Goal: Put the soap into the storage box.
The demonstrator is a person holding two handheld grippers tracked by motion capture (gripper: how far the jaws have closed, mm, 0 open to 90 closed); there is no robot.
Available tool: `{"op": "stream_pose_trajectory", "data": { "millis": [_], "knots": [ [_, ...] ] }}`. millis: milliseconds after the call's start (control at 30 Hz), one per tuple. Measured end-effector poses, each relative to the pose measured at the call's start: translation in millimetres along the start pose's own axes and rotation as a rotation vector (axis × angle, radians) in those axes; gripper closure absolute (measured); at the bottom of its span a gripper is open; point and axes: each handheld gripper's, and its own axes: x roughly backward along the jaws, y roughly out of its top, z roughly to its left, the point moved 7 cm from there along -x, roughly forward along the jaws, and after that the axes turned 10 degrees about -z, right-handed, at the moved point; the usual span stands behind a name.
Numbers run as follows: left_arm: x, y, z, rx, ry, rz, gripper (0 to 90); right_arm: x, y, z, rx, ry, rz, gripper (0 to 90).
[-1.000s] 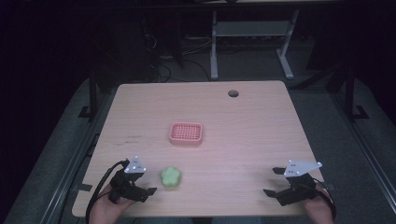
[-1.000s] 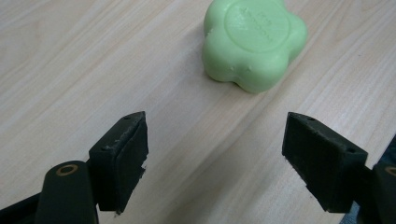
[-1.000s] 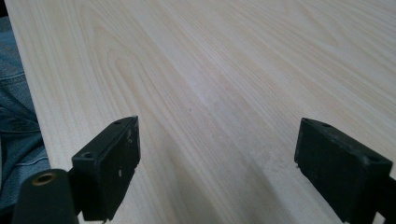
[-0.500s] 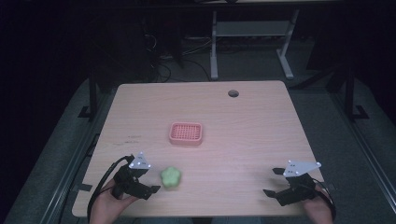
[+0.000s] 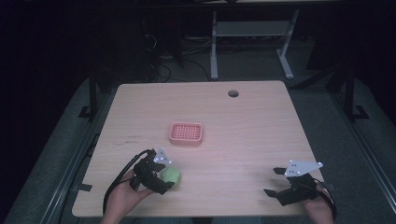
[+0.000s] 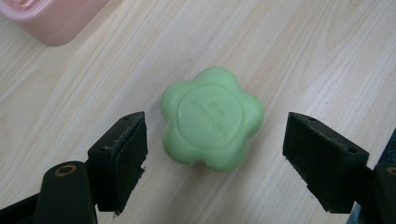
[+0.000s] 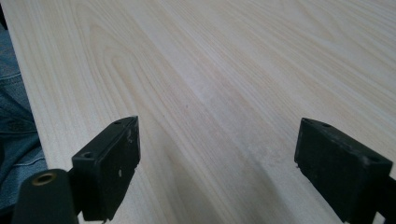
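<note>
A green flower-shaped soap [image 5: 171, 175] [image 6: 212, 118] lies flat on the wooden table [image 5: 243, 130] near its front left. My left gripper [image 5: 164, 179] [image 6: 215, 154] is open, one jaw on each side of the soap, with gaps on both sides. A pink slotted soap dish [image 5: 186, 133] [image 6: 51, 18] sits farther back, toward the table's middle. At the front right, my right gripper [image 5: 273, 183] [image 7: 217, 168] stands open over bare wood with nothing between its jaws.
A round cable hole [image 5: 233, 93] is in the table near its far edge. The table's front edge runs just beside my right gripper, with blue denim [image 7: 14, 116] beyond it. Metal desk legs [image 5: 214, 46] stand on the dark floor behind.
My left gripper has moved right and forward to the soap, so its jaws now straddle it. The right gripper has stayed where it was.
</note>
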Motion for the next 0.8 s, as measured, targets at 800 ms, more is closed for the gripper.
{"op": "stream_pose_trajectory", "data": {
  "millis": [800],
  "knots": [
    [-30.8,-6.4,0.6,0.055,0.014,0.072,23.8,-0.2,3.4,2.4,0.022,0.01,-0.007,13.8]
  ]
}}
